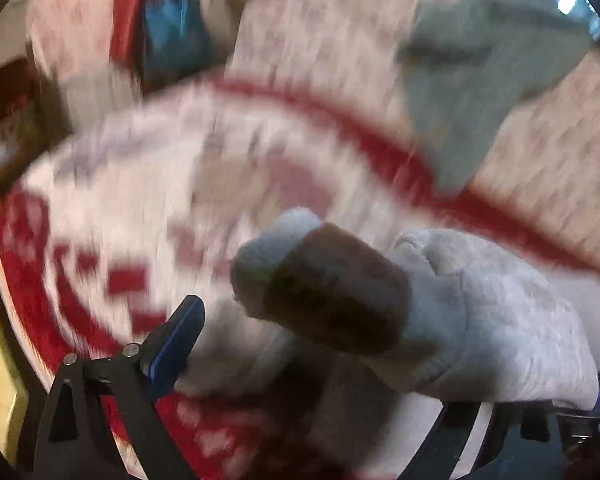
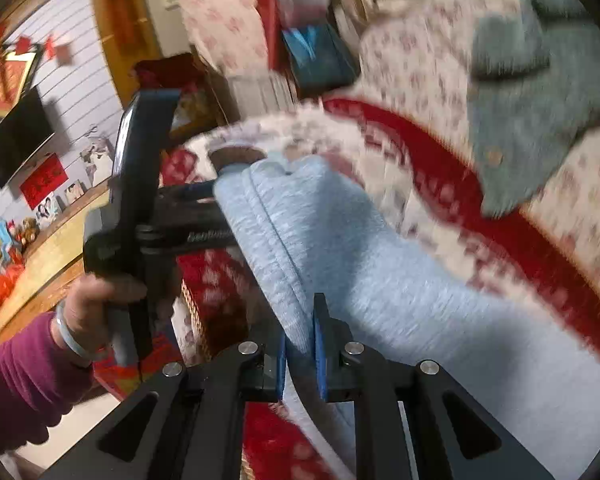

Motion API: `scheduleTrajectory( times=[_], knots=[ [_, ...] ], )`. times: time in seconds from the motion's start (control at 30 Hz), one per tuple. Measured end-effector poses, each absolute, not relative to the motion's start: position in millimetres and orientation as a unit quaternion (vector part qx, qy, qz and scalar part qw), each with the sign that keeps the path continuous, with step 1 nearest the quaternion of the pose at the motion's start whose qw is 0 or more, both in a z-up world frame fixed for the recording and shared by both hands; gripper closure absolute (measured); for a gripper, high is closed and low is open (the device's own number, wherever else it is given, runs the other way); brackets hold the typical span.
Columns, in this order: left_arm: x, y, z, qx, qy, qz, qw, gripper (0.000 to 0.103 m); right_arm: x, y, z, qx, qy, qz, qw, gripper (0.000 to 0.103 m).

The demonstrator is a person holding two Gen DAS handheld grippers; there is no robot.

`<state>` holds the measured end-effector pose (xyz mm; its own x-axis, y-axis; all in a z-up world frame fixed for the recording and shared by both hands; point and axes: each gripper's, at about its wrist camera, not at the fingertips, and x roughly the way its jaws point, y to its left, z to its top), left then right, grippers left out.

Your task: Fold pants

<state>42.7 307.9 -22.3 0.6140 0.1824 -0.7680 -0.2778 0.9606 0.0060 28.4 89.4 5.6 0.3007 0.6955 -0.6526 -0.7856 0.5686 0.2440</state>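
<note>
The light blue-grey pants (image 2: 340,240) hang stretched between both grippers above a red and white patterned blanket (image 2: 480,200). My right gripper (image 2: 302,344) is shut on the pants' seamed edge. In the left wrist view the pants (image 1: 480,308) bunch across the jaws, with a brown lined cuff (image 1: 332,292) turned out. My left gripper (image 1: 380,360) has its left blue finger (image 1: 176,344) showing; the right finger is hidden by cloth. In the right wrist view the left gripper (image 2: 204,192) holds the pants' far end. Both views are motion-blurred.
A teal garment (image 2: 532,120) with a button lies on the floral bedding at the upper right; it also shows in the left wrist view (image 1: 480,80). A blue box (image 2: 316,60) stands behind the blanket. A wooden cabinet (image 2: 52,248) and a wall television (image 2: 20,136) are at left.
</note>
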Motion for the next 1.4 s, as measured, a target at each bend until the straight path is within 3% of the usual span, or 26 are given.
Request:
scheduleTrajectory(
  times=[0.17, 0.53, 0.63, 0.7, 0.73, 0.9, 0.97, 1.0, 1.03, 1.2, 1.4],
  knots=[
    [23, 302, -35, 0.010, 0.439, 0.136, 0.888, 0.008, 34, 114, -56, -0.080, 0.425, 0.448, 0.783, 0.091],
    [23, 289, -7, 0.156, 0.450, 0.091, 0.875, 0.006, 53, 99, -57, -0.022, 0.431, 0.441, 0.786, 0.091],
    [13, 303, -9, 0.202, 0.449, 0.159, 0.856, 0.006, 53, 105, -60, -0.038, 0.431, 0.440, 0.787, 0.091],
    [3, 331, -4, 0.169, 0.446, 0.191, 0.858, 0.006, 57, 106, -58, -0.036, 0.429, 0.440, 0.788, 0.091],
    [-5, 354, 3, 0.106, 0.447, 0.194, 0.867, 0.006, 58, 106, -57, -0.030, 0.431, 0.442, 0.786, 0.091],
    [-36, 401, 20, -0.074, 0.407, 0.194, 0.889, 0.006, 41, 124, -62, -0.071, 0.421, 0.453, 0.783, 0.078],
    [-45, 400, 24, -0.126, 0.381, 0.178, 0.899, 0.006, 37, 122, -58, -0.057, 0.420, 0.481, 0.768, 0.053],
    [-48, 396, 26, -0.141, 0.369, 0.168, 0.903, 0.006, 35, 121, -55, -0.045, 0.430, 0.499, 0.751, 0.033],
    [-50, 390, 28, -0.164, 0.353, 0.151, 0.909, 0.006, 33, 120, -52, -0.045, 0.439, 0.511, 0.738, 0.021],
    [-37, 353, 23, -0.213, 0.337, 0.093, 0.912, 0.006, 33, 101, -13, -0.101, 0.380, 0.498, 0.773, 0.021],
    [-14, 310, -2, -0.218, 0.358, 0.014, 0.908, 0.006, 102, 109, 5, -0.103, 0.393, 0.458, 0.790, 0.021]
  ],
)
